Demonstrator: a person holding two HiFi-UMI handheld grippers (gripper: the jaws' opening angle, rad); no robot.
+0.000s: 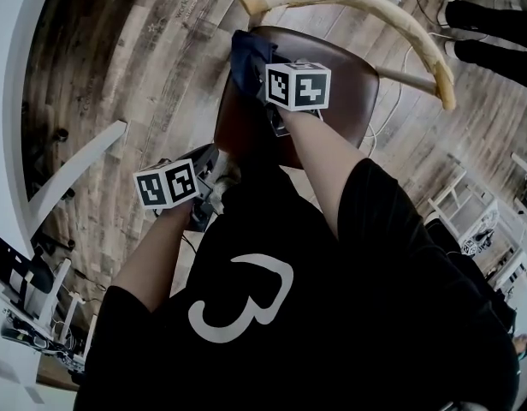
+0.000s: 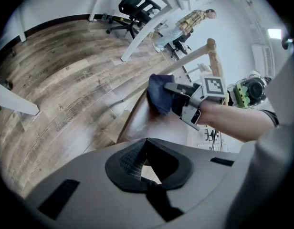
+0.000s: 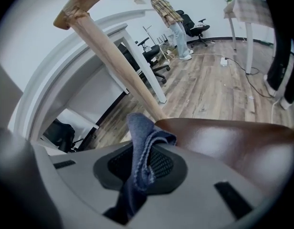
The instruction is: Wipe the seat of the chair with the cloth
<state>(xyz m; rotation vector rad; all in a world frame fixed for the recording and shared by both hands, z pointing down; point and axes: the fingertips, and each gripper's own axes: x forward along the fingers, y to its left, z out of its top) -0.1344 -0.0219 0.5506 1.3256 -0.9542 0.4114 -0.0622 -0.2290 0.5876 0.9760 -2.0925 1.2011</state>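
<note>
The chair has a glossy brown seat [image 1: 340,88] and a curved pale wooden backrest [image 1: 366,7]. A dark blue cloth [image 1: 245,58] lies bunched at the seat's far left edge, and my right gripper [image 1: 262,77] is shut on it. In the right gripper view the cloth [image 3: 142,147] hangs out between the jaws of that gripper [image 3: 137,185], just above the seat [image 3: 233,142]. My left gripper [image 1: 210,163] hangs off the seat's near left corner, shut on nothing. The left gripper view shows the cloth [image 2: 159,92], the right gripper [image 2: 178,97] and the seat [image 2: 149,123] ahead of it.
A backrest post [image 3: 118,61] rises just behind the cloth. White desk legs [image 1: 75,174] stand to the left on the wood floor. A person [image 2: 194,18] and office chairs [image 2: 135,4] are far back. Someone's feet [image 1: 469,15] and a cable [image 1: 396,101] lie beyond the chair.
</note>
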